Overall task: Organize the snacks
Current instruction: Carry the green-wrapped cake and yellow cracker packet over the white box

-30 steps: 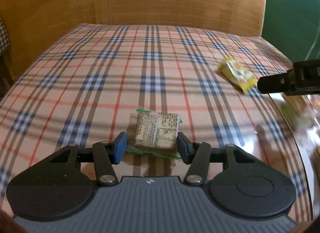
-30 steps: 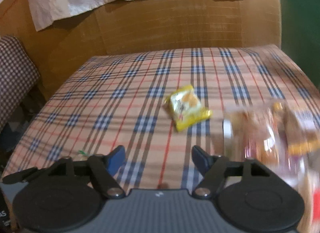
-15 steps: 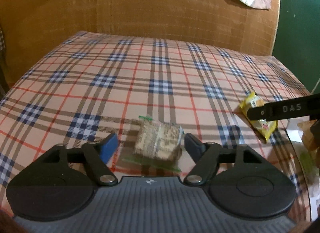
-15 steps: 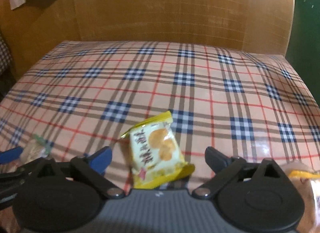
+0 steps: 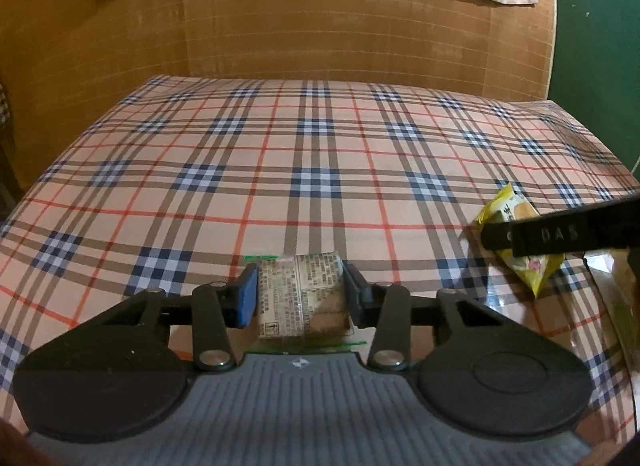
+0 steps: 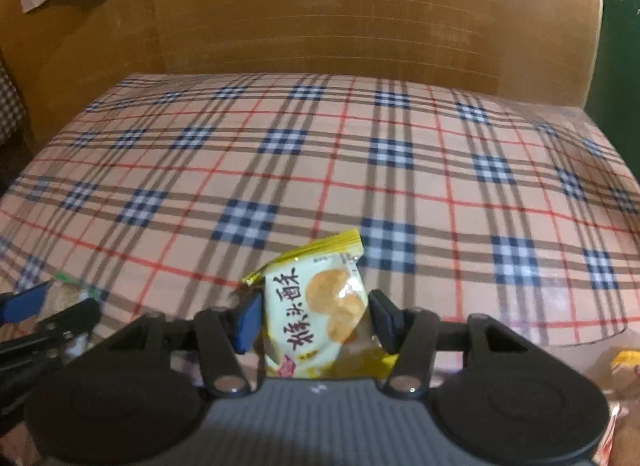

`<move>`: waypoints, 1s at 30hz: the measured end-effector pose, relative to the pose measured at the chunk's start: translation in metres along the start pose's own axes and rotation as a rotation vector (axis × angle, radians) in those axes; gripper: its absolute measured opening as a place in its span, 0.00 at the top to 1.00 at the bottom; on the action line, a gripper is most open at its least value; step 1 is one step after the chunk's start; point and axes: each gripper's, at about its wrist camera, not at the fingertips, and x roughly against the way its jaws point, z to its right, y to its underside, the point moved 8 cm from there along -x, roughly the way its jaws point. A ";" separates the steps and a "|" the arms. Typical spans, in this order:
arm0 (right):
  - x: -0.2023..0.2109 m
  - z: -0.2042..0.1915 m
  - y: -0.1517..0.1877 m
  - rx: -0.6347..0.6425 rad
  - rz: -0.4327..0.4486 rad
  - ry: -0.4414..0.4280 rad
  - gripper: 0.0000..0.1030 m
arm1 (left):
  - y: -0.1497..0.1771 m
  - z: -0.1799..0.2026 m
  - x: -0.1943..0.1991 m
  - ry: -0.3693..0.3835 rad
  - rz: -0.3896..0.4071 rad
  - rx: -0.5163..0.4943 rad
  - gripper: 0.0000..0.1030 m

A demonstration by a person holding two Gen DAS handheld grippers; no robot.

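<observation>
Snacks sit near the front edge of our plaid worktop (image 5: 320, 169), where both our grippers, spread wide a moment ago, are closing: left gripper (image 5: 300, 298) pinching the clear-wrapped cake (image 5: 302, 294), right gripper (image 6: 314, 320) the yellow biscuit packet (image 6: 320, 306), ready for lifting.

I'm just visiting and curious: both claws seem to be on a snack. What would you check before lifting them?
1. Left gripper around the brown printed packet, jaws closing: ok.
2. Right gripper around the yellow cracker packet, jaws closing: ok.
3. Grips firm enough to lift: cannot tell.
4. Packets centred between the fingers: ok.
5. The two grippers apart from each other: ok.
6. Where the snacks should go: cannot tell.
</observation>
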 end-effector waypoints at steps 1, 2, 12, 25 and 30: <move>0.003 -0.003 0.002 0.004 0.004 -0.006 0.47 | 0.000 0.000 0.002 -0.003 -0.002 0.008 0.50; 0.006 -0.006 0.004 0.009 0.008 -0.016 0.47 | 0.000 0.000 0.004 -0.007 -0.005 0.009 0.50; 0.063 -0.026 0.015 -0.037 0.059 -0.107 0.47 | -0.003 0.004 0.057 -0.017 0.007 0.041 0.50; 0.160 -0.014 0.048 -0.067 0.142 -0.126 0.46 | 0.014 0.036 0.156 0.008 0.031 0.047 0.50; 0.187 0.001 0.067 -0.094 0.160 -0.110 0.46 | 0.022 0.052 0.184 0.023 0.046 0.022 0.50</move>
